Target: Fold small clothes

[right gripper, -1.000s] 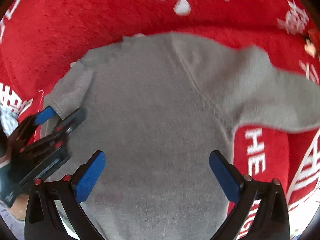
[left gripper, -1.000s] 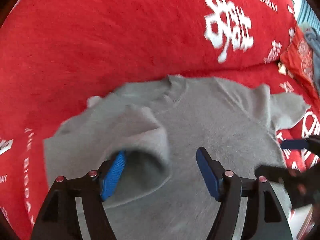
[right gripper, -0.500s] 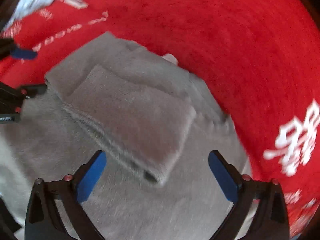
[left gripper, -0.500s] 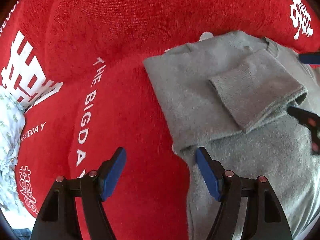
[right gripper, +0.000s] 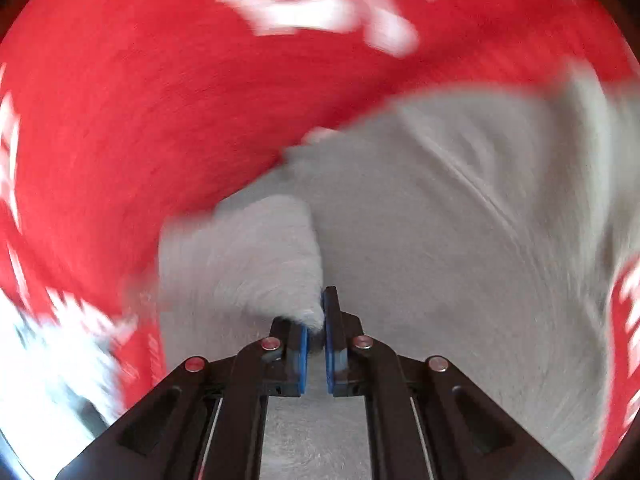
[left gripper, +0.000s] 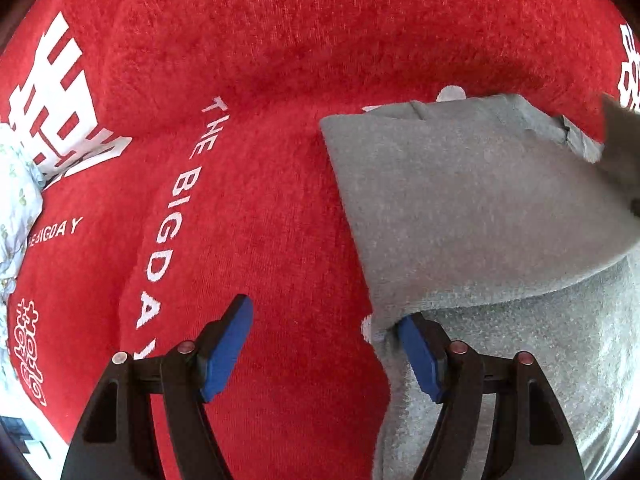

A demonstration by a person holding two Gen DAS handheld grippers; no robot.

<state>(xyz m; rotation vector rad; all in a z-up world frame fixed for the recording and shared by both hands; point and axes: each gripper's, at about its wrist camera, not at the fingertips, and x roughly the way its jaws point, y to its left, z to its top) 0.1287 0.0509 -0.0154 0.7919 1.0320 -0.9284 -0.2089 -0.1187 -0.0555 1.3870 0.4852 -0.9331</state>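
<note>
A small grey knit sweater [left gripper: 472,200] lies on a red blanket [left gripper: 248,80] with white lettering. In the left wrist view its left side is folded over the body. My left gripper [left gripper: 324,344] is open; its right pad [left gripper: 416,352] sits under the folded edge, its left pad over bare blanket. In the blurred right wrist view my right gripper [right gripper: 314,340] is shut on a grey sleeve cuff [right gripper: 248,256] and holds it up above the sweater's body [right gripper: 460,260].
A pale floral cloth [left gripper: 16,200] lies at the far left edge of the blanket. White prints and text cover the red blanket around the sweater [right gripper: 320,4]. A pale area shows at the lower left [right gripper: 48,360].
My right gripper has closed on the sleeve cuff and is moving fast, blurring its view. My left gripper moved closer, so its right pad is now under the folded edge.
</note>
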